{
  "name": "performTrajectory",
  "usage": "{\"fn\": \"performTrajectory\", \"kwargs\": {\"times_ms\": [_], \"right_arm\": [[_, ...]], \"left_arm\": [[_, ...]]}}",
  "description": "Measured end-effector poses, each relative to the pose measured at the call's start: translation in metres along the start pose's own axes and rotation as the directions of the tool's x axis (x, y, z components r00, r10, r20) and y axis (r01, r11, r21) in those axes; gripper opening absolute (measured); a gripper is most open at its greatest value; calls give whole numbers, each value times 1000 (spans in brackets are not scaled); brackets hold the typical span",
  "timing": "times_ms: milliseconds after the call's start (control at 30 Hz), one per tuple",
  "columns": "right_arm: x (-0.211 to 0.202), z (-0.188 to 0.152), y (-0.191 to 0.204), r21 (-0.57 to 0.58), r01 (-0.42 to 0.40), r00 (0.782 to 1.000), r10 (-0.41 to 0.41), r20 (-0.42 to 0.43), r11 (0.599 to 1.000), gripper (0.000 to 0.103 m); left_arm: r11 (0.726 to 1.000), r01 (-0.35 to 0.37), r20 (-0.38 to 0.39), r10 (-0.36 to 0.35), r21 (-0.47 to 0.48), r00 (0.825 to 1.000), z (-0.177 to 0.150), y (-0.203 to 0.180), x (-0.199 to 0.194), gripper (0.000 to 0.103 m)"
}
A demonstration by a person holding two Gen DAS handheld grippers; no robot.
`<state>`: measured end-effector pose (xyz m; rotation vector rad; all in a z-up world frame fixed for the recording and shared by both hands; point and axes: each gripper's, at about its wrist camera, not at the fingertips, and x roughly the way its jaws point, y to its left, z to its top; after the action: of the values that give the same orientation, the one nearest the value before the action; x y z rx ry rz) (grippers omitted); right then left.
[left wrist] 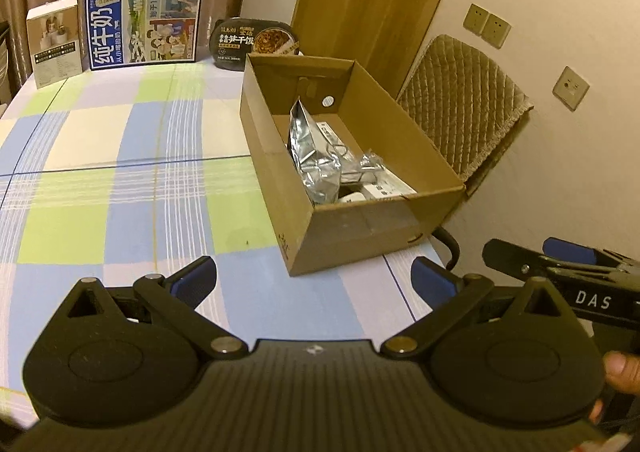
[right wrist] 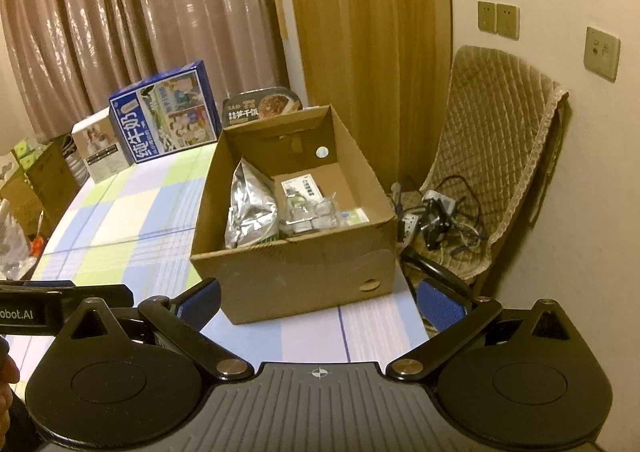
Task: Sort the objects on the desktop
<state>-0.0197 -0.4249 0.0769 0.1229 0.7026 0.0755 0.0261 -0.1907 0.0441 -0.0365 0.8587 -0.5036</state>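
An open cardboard box (left wrist: 360,232) stands on the checked tablecloth (left wrist: 120,180) near the table's right edge. Inside it a silver foil bag (left wrist: 312,156) leans on the left wall, beside white packets (left wrist: 390,186) and small clear-wrapped items. My left gripper (left wrist: 314,278) is open and empty, a short way in front of the box. My right gripper (right wrist: 320,302) is also open and empty, facing the box (right wrist: 300,272) and the foil bag (right wrist: 250,208) from the near side. Its body (left wrist: 560,268) shows at the right of the left wrist view.
At the table's back stand a blue milk carton box (left wrist: 144,20), a white box (left wrist: 54,40) and a black instant-rice bowl (left wrist: 254,40). A quilted chair (right wrist: 500,152) with cables (right wrist: 436,220) sits right of the table. Cartons and clutter (right wrist: 40,180) lie off the left edge.
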Motion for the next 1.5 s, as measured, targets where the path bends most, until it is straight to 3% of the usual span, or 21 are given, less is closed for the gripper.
{"fn": "performTrajectory", "kwargs": {"times_ms": [267, 1500], "right_arm": [[-10, 3, 4, -24, 6, 1000, -6, 3, 1000, 101], [-21, 0, -2, 3, 0, 1000, -1, 15, 1000, 101]], "left_arm": [[997, -64, -4, 65, 34, 998, -6, -10, -10, 102], [997, -68, -3, 68, 32, 998, -9, -19, -9, 102]]}}
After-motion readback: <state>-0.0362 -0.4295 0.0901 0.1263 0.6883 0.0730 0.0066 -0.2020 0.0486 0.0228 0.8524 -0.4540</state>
